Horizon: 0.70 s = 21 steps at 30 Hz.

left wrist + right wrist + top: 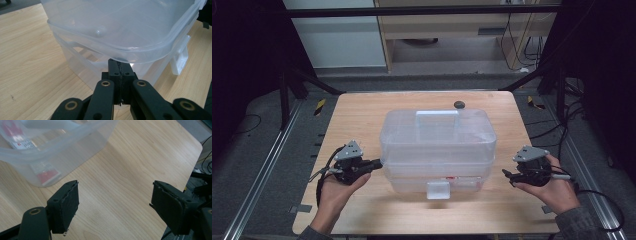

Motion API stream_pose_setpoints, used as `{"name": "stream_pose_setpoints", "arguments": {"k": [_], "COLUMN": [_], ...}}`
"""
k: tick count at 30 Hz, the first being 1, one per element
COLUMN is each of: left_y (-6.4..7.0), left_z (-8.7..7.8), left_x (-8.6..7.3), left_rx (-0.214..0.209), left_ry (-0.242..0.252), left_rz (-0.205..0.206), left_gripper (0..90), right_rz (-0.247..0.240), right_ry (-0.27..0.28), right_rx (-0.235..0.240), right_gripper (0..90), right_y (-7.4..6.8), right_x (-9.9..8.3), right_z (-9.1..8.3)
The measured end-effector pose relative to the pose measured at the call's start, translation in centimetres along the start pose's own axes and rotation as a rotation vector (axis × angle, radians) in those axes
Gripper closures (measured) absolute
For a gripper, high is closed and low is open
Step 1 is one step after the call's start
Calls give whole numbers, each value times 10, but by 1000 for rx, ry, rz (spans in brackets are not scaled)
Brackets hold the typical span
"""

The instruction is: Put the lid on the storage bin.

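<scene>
The clear plastic storage box (438,150) occupies the centre of the high view, on the wooden table (362,107). Its lid carries a moulded handle (437,117) near the upper edge, and a white latch (438,190) hangs at the middle of the lower edge.

Left gripper (374,163): located at the lower left of the box in the high view, held in the person's left hand (337,192). Its jaws are pressed together with no gap and nothing between them. In the left gripper view the closed tips (119,68) sit directly under the overhanging lid rim (140,53), at the box's side wall; contact with the rim appears likely but cannot be confirmed.

Right gripper (508,176): located at the lower right of the box in the high view, held in the person's right hand (557,192), clear of the box wall. Its jaws are spread wide. In the right gripper view the gap (113,206) frames bare table, and the box corner (50,152) lies at the upper left, apart from both jaws. A red and white label (46,173) is visible through the wall.

A small dark round object (459,104) rests on the table just above the box.
</scene>
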<state>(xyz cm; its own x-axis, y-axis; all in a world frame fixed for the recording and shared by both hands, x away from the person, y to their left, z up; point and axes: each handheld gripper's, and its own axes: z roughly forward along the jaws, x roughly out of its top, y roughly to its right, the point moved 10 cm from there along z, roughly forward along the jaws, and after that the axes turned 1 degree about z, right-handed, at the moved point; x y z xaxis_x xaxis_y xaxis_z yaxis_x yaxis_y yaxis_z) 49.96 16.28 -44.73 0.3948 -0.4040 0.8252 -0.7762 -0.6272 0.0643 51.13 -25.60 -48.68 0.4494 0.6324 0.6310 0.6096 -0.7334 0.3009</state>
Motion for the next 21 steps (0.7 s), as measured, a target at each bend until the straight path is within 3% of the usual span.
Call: {"name": "stream_pose_setpoints", "arguments": {"k": [7, 10, 15, 18, 21], "left_y": [0, -7, -45, -72, -93], "left_z": [1, -2, -6, -5, 0], "left_x": [-3, -6, -19, -31, -42], "left_rx": [1, 30, 148, 227, 270], "left_ry": [-11, -26, -56, -83, -99], "left_rz": [8, 18, 0, -8, -29], "left_gripper": [897, 897, 896, 897, 897], "right_rz": [12, 20, 54, 100, 159], "right_ry": [-11, -16, -9, -1, 2], "right_rx": [1, -4, -23, -41, -44], "right_gripper": [217, 215, 208, 214, 219], "right_y": [-2, -1, 3, 8, 13], "right_x": [-7, -8, -10, -13, -17], "right_z": [9, 12, 19, 27, 40]}}
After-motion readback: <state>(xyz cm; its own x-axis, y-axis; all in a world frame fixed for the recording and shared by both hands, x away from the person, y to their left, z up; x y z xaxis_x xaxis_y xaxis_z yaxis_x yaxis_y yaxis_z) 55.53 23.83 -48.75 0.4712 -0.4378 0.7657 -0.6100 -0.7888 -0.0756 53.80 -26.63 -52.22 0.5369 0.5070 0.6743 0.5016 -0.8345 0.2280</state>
